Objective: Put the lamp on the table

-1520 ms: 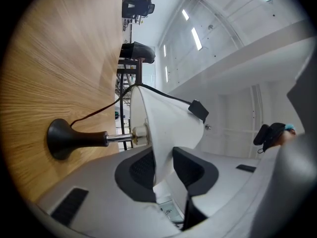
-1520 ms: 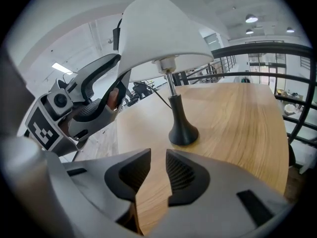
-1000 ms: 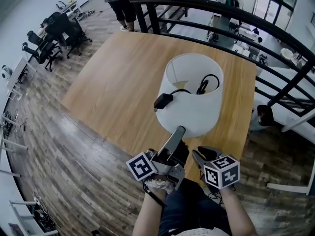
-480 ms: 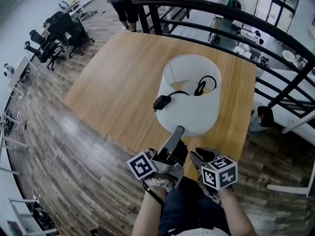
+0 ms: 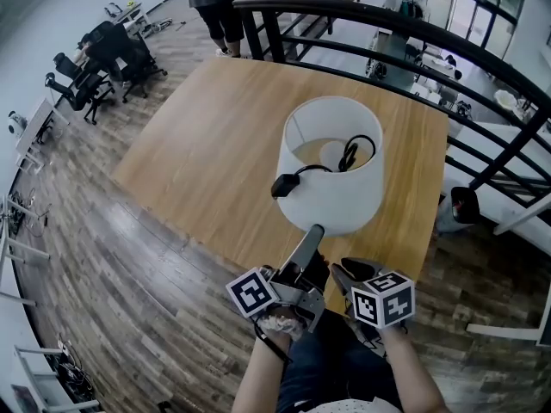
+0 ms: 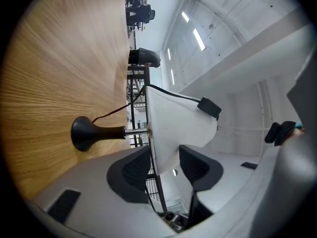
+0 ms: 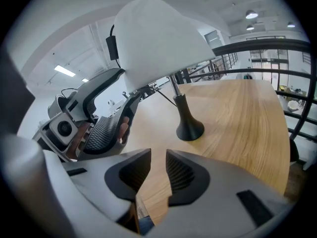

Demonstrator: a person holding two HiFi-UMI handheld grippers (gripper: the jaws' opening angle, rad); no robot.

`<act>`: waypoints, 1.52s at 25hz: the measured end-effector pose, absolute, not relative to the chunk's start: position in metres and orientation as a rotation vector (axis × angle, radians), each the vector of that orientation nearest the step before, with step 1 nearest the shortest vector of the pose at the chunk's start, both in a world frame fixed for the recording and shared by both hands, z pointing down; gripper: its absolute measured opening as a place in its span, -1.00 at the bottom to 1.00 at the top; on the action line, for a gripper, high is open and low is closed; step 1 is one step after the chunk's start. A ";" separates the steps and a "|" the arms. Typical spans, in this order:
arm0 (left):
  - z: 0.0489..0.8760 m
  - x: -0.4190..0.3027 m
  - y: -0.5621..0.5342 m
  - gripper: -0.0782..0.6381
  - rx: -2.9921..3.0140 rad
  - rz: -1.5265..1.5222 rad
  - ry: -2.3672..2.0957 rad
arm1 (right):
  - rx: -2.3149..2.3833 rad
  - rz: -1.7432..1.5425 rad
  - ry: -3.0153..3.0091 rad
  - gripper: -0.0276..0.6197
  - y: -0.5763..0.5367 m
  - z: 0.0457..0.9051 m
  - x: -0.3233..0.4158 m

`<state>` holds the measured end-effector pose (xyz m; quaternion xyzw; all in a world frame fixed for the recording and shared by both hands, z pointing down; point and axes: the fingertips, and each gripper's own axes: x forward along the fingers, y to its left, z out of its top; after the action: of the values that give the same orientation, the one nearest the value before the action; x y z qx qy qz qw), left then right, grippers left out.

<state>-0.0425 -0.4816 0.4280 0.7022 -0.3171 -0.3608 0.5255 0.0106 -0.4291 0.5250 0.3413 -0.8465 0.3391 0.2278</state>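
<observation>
**Lamp down on the table, left jaws loose around its shade**

Lamp and table are in contact now: the dark flared base sits flat on the wood, toward the table edge nearest the person holding the grippers. The white drum shade stands upright above it. A black cord hangs over the shade's rim, with a small black block on it dangling against the outside.

At that same near edge of the table, the left gripper reaches in almost level. Its jaws have just been opening and now stand wide, with the shade's lower wall between them. The pads are not pressing on it.

The right gripper is just off the table's near edge, tilted down toward the wood. Its jaws are close together with a narrow gap and nothing in it.

Beyond the table's far side runs a black railing, and a person stands by the far corner.
</observation>
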 end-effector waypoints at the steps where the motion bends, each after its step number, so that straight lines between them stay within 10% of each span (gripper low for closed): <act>1: 0.431 -0.042 -0.480 -0.25 1.675 -0.852 -0.766 | 0.935 0.937 -2.332 -0.64 -0.429 0.525 0.010; 38: 0.478 -0.005 -0.432 -0.29 1.703 -0.614 -0.768 | 1.028 0.907 -2.266 -0.89 -0.431 0.524 0.022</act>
<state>-0.0051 -0.4316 0.4777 0.7207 -0.3250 -0.2597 0.5545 0.0217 -0.4307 0.5244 0.3763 -0.8298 0.3321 0.2440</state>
